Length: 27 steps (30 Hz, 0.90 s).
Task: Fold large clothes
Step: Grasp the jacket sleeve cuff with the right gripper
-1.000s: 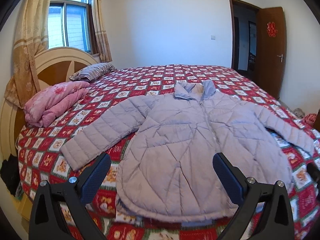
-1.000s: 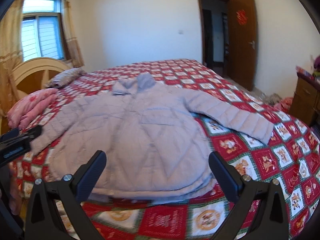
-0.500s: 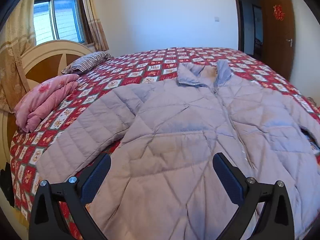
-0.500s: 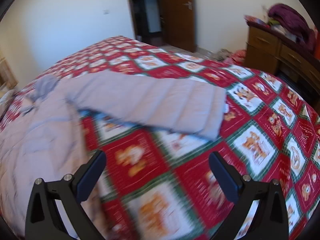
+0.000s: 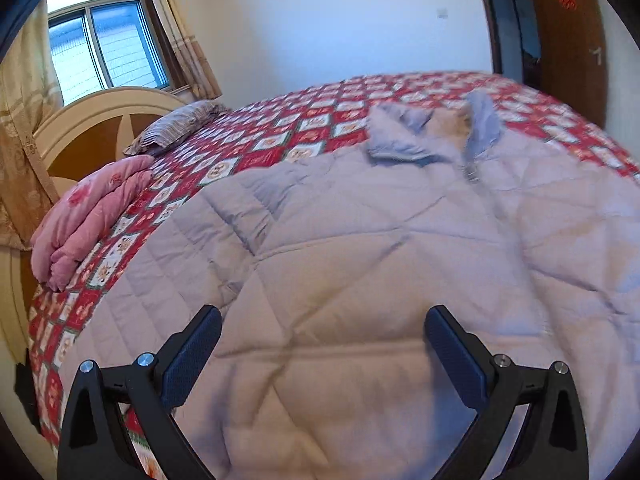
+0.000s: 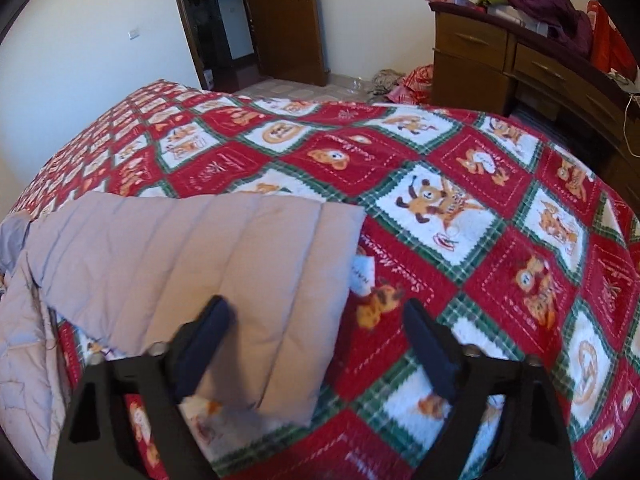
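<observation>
The pale quilted jacket (image 5: 360,248) lies spread flat, front up and collar away from the viewer, on the bed (image 5: 280,136), a layout that leaves body and sleeves free to be folded inward one at a time. The left hand-held gripper (image 5: 322,354) hangs over the jacket's chest with its jaws wide and nothing pinched, probably to pin or grasp the body. The right hand-held gripper (image 6: 316,344) sits low over the cuff end of the sleeve (image 6: 192,272), which stretches sideways onto the quilt; its jaws are closing, the cuff's edge lies between them, but the pads do not yet press on it. The bed carries a red, white and green patchwork bedspread (image 6: 460,208), soft and likely to give under pressure. A folded pink blanket (image 5: 92,212) and striped pillow (image 5: 176,128) rest near the headboard (image 5: 80,128). Beyond are a window (image 5: 104,44), a wooden door (image 6: 288,20) and a cluttered dresser (image 6: 500,64).
</observation>
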{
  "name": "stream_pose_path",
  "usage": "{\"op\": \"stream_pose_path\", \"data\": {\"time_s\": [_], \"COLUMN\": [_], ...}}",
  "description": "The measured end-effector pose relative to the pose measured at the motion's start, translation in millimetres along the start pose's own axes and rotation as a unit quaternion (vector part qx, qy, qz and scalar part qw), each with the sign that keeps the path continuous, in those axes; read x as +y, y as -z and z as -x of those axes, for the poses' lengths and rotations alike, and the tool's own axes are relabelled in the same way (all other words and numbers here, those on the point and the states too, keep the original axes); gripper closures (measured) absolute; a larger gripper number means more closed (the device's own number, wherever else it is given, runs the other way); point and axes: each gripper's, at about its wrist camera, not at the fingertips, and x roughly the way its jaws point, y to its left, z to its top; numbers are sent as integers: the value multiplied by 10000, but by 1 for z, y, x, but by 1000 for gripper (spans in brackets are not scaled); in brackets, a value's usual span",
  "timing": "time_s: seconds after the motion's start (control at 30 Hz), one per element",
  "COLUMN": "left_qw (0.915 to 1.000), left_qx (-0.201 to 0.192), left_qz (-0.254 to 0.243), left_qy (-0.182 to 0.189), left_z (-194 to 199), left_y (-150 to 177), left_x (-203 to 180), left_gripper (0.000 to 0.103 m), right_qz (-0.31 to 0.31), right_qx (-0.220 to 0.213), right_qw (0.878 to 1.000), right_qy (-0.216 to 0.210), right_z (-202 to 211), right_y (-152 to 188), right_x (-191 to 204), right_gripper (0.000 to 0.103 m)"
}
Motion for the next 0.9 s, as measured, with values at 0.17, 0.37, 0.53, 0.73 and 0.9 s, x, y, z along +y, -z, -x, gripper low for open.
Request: {"op": "stream_pose_path", "data": {"time_s": [0.17,0.37,0.53,0.73,0.9], "left_qw": [9995,9996,9996,9996,9993], "left_qx": [259,215,151,56,111], "left_qz": [151,183,215,228,324], "left_qy": [-38,43,-50,-184,-152], "left_z": [-29,-24,-17,-21,-29], "left_y": [-4,-6,-10,-15,-14], "left_x": [16,23,32,46,55], "left_gripper": [1,1,1,1,1], "right_qz": [162,583,959,1532,2107], "right_qx": [-19,-187,-491,-749,-984], "right_qw": [9996,9979,9935,9825,9662], "right_qy": [-234,-205,-374,-747,-1114], "right_z": [-6,4,27,57,84], "right_y": [-2,-8,-16,-17,-3], "right_x": [6,36,75,140,210], "right_gripper": [64,91,92,92,92]}}
